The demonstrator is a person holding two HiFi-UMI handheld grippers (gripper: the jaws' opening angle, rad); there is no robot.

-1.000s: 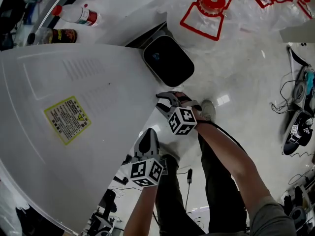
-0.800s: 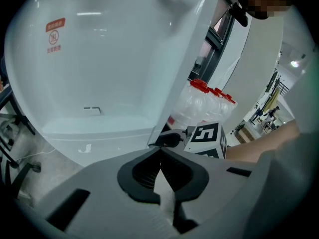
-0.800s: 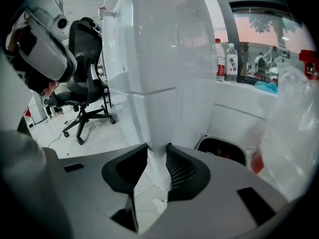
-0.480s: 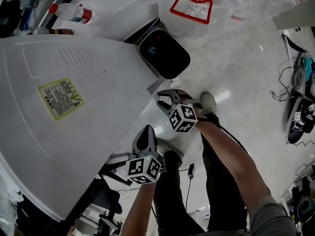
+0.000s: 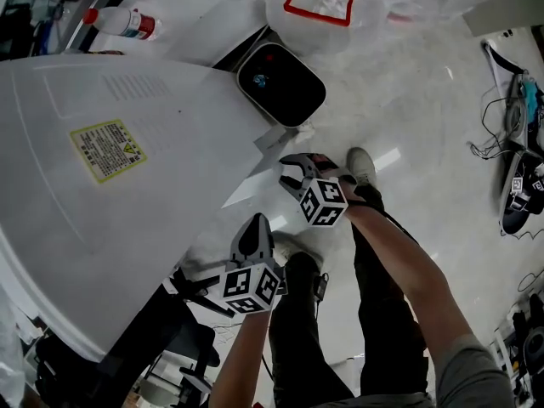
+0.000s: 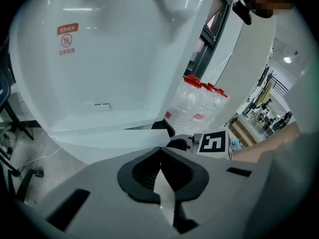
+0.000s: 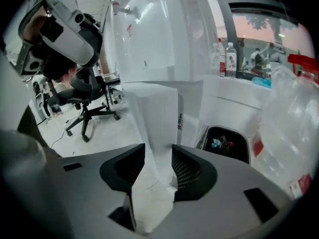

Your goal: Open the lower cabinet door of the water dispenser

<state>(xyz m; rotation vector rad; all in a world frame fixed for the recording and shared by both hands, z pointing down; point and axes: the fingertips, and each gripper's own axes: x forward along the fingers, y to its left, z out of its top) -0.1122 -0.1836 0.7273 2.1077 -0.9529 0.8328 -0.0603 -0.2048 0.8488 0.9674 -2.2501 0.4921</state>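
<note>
In the head view the white water dispenser (image 5: 127, 194) fills the left. Its lower cabinet door (image 5: 255, 185) stands swung out from the body. My right gripper (image 5: 293, 170) is shut on the door's free edge. In the right gripper view the white door panel (image 7: 157, 118) fills the gap in my right gripper (image 7: 158, 156), whose jaws have just been opening a little. My left gripper (image 5: 255, 225) hangs below the door, apart from it. Seen in its own view, the left gripper (image 6: 159, 151) is shut on nothing, and the dispenser front (image 6: 99, 59) lies ahead.
A black open bin (image 5: 280, 83) stands right behind the door. Large water jugs with red caps (image 5: 319, 7) stand beyond it. An office chair (image 5: 183, 347) is at lower left, and cables (image 5: 493, 151) lie on the floor at right. The person's legs (image 5: 382, 313) stand below the grippers.
The right gripper has drawn the door edge further out from the dispenser body. The left gripper has drifted a little alongside it, still shut.
</note>
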